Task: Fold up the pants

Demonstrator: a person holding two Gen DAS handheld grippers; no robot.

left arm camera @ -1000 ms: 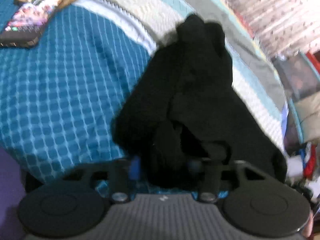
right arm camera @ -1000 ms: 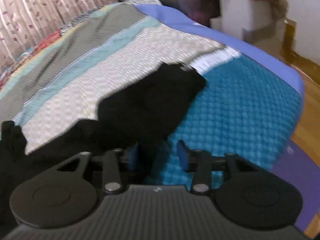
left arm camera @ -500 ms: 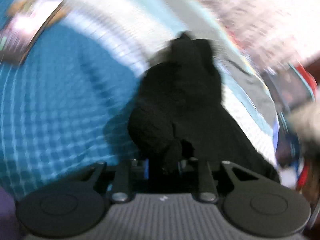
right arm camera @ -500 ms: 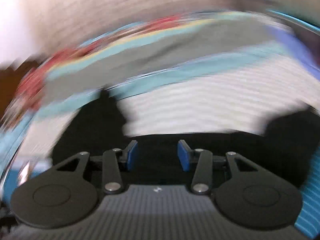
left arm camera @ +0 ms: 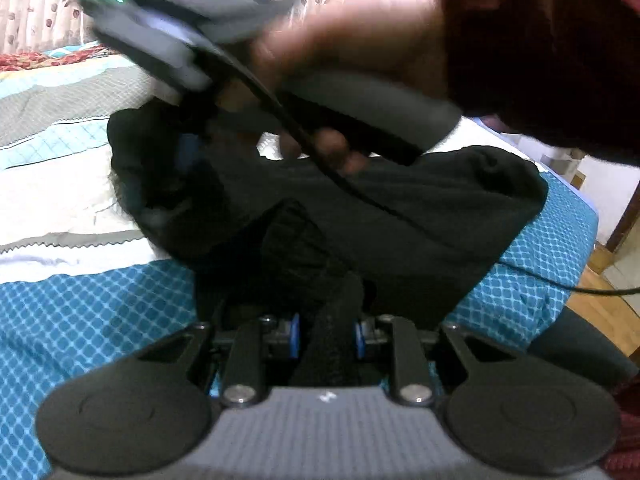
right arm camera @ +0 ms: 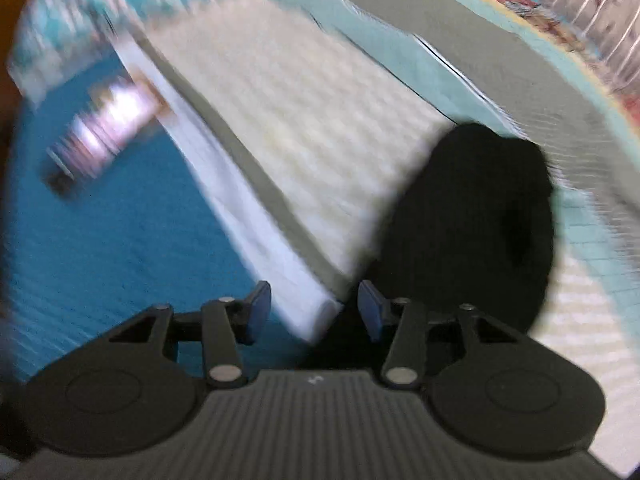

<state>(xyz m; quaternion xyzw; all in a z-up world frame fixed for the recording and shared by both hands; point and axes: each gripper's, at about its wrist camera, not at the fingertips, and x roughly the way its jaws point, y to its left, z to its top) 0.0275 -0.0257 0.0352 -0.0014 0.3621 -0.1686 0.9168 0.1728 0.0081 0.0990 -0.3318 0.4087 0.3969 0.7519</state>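
Note:
The black pants (left arm camera: 420, 216) lie bunched on the bed. My left gripper (left arm camera: 326, 338) is shut on a fold of the pants, which rises between its blue pads. In the left wrist view the right gripper's body (left arm camera: 168, 28) and the hand holding it hang over the far end of the pants; its tips are hidden against the dark cloth. In the blurred right wrist view my right gripper (right arm camera: 314, 312) is open and empty, just above the bed, with a rounded end of the pants (right arm camera: 472, 220) to its right.
The bed has a blue checked quilt (left arm camera: 88, 312) and a cream, grey and teal striped blanket (left arm camera: 52, 184). A phone on a book (right arm camera: 108, 128) lies on the quilt to the left. A black cable (left arm camera: 560, 284) trails off the bed's right edge.
My left gripper has closed on a fold of the pants and turned to face across the bed. My right gripper swung fast from the pants' right end to the far left end, still open.

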